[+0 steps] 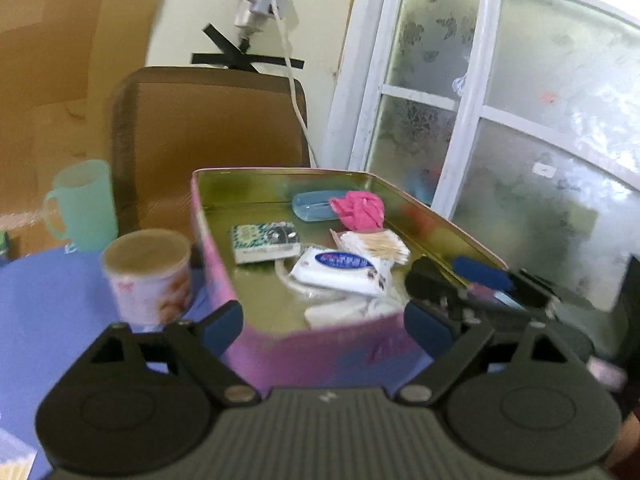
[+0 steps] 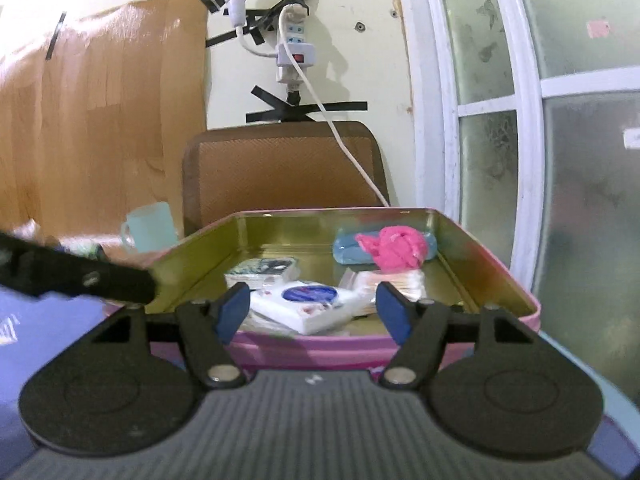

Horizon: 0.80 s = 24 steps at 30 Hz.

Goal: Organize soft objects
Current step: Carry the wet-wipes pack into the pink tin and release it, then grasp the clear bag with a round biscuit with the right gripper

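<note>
From where I sat, the pink tin (image 2: 400, 350) filled both views, resting on the blue table (image 1: 44, 308) with its lid off and its gold inside showing. I judged it stiff and light, but too broad to pinch; its rim would be the only hold. Inside it lay the soft things. The white tissue pack (image 2: 308, 306) near the front wall looked squashy and slick in its wrapper, so I would have taken it across its short sides. The patterned tissue packet (image 1: 266, 242) sat behind it, the bag of cotton swabs (image 1: 380, 244) beside it. Smallest was the pink cloth wad (image 2: 394, 254) at the back, lying against a blue case (image 1: 312, 206); limp, easily grabbed anywhere.

My left gripper (image 1: 323, 326) hung released and empty over the tin's near-left corner, tilted slightly down. My right gripper (image 2: 312, 312) was likewise unclenched, empty, almost level at the front wall.
</note>
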Tool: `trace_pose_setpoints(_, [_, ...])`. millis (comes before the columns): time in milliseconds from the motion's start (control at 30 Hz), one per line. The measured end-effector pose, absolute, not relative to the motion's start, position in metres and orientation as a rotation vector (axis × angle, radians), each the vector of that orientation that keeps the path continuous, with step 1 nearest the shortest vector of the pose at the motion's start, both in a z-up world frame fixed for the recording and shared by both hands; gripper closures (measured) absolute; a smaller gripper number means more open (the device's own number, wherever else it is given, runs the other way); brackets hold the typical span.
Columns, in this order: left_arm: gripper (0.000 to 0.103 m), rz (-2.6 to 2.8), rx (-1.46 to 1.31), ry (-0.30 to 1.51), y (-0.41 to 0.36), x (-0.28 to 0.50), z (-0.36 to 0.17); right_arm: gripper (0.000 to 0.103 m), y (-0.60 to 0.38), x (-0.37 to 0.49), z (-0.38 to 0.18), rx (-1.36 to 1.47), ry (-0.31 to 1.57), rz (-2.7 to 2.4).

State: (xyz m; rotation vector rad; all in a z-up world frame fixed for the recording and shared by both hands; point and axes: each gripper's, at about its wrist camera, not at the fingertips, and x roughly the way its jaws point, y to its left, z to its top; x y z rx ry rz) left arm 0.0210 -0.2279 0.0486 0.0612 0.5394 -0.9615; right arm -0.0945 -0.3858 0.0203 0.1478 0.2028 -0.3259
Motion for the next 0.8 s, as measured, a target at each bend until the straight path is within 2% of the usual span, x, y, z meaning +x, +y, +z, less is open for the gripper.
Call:
trace_pose_setpoints(267, [0.012, -0.842, 0.025, 0.544, -0.125, -0.013, 0.023, 0.032, -0.339, -0.093, 0.035, 0.100, 0.170, -0.117])
trace_pose_setpoints(433, [0.011, -0.662, -0.113, 0.573, -0.037, -0.013, 0.009, 0.032, -0.288, -0.072, 0.031, 0.008, 0.263, 0.094])
trace_pose_setpoints(533, [0.011, -0.497, -0.197, 0.532, 0.015, -0.009, 0.006, 0.032, -0.260, -0.051, 0.027, 0.005, 0.355, 0.217])
trace_pose_setpoints(600, [0.008, -0.346, -0.274, 0.502, 0.049, -0.001, 0.005, 0.032, -0.240, -0.035, 0.025, 0.007, 0.415, 0.302])
trace_pose_setpoints(700, [0.009, -0.163, -0.458, 0.563, 0.091, 0.022, -0.011, 0.024, -0.203, -0.007, 0.025, 0.006, 0.496, 0.445])
trace_pose_setpoints(733, [0.009, -0.174, -0.543, 0.572, 0.102, 0.027, -0.016, 0.017, -0.189, 0.001, 0.025, -0.001, 0.514, 0.488])
trace_pose_setpoints(800, [0.008, -0.186, -0.617, 0.548, 0.113, 0.026, -0.018, 0.014, -0.161, 0.016, 0.026, -0.037, 0.534, 0.545])
